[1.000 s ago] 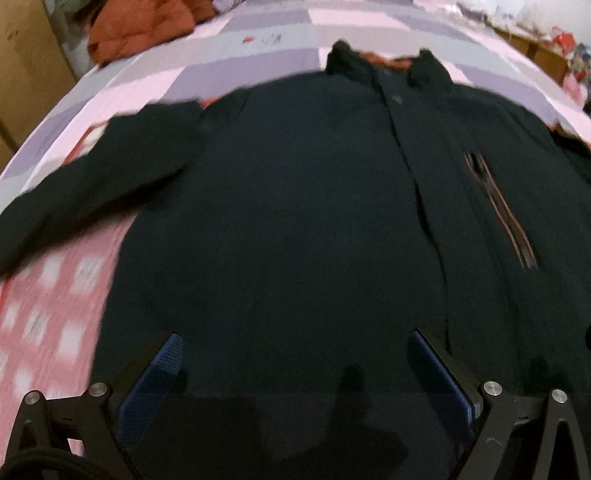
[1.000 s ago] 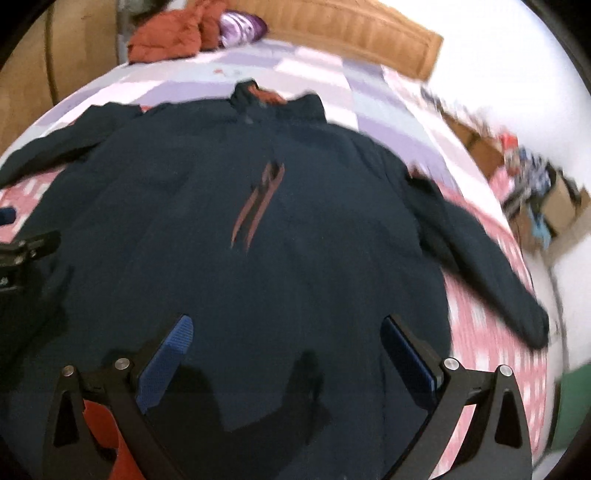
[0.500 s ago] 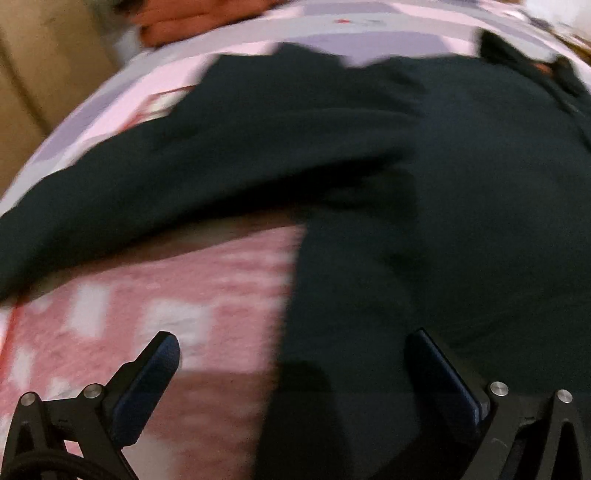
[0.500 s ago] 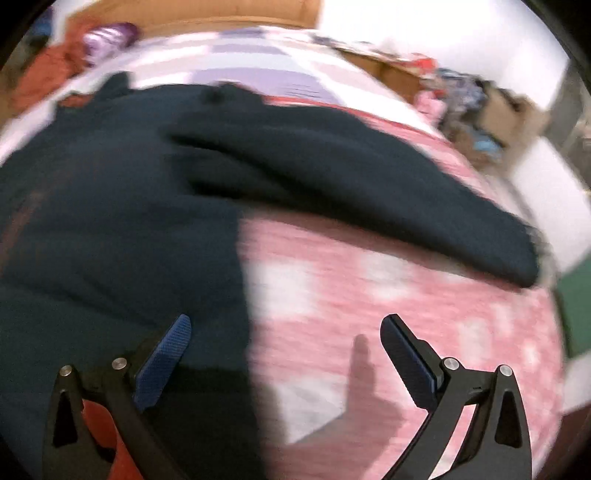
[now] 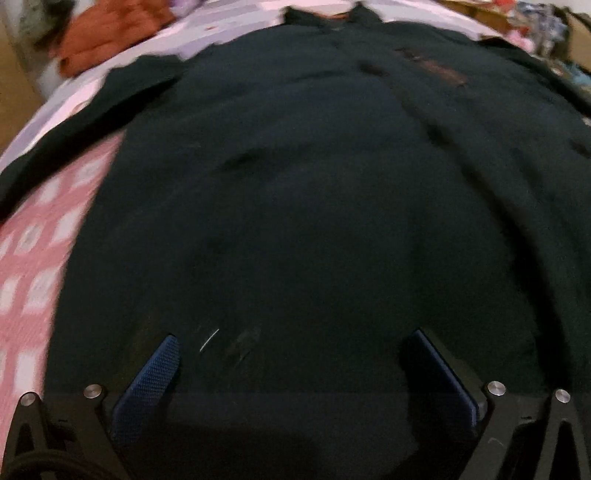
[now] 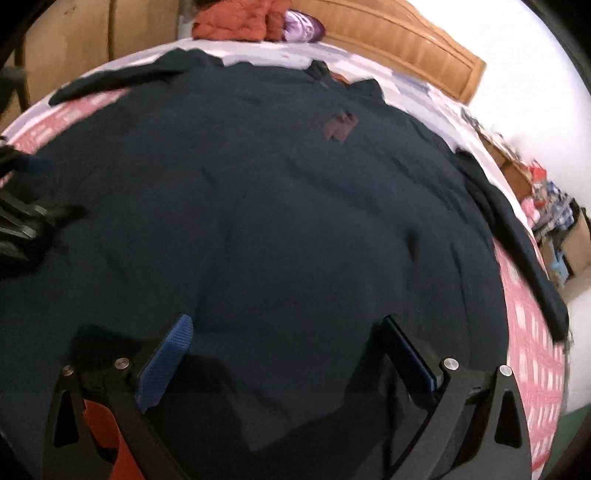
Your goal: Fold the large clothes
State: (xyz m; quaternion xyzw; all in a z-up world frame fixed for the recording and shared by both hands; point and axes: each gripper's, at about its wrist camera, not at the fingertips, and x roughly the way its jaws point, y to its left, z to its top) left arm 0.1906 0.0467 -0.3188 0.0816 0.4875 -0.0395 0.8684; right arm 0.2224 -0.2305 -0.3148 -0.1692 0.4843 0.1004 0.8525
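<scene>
A large dark navy jacket (image 5: 314, 206) lies spread flat on the bed, collar at the far end, both sleeves out to the sides. It also fills the right wrist view (image 6: 280, 221), with a red-brown chest mark (image 6: 340, 127). My left gripper (image 5: 291, 354) is open and empty, low over the jacket's lower body. My right gripper (image 6: 286, 339) is open and empty over the lower front. The left gripper shows at the left edge of the right wrist view (image 6: 18, 218).
The bed has a pink and lilac checked cover (image 5: 33, 251). An orange-red garment (image 6: 236, 18) and a purple item (image 6: 303, 26) lie near the wooden headboard (image 6: 406, 40). Boxes and clutter (image 6: 554, 218) stand beside the bed at right.
Half a second ago each gripper faced outward over a sleeve and the pink cover. Both have swung back and now face the jacket's body, still open.
</scene>
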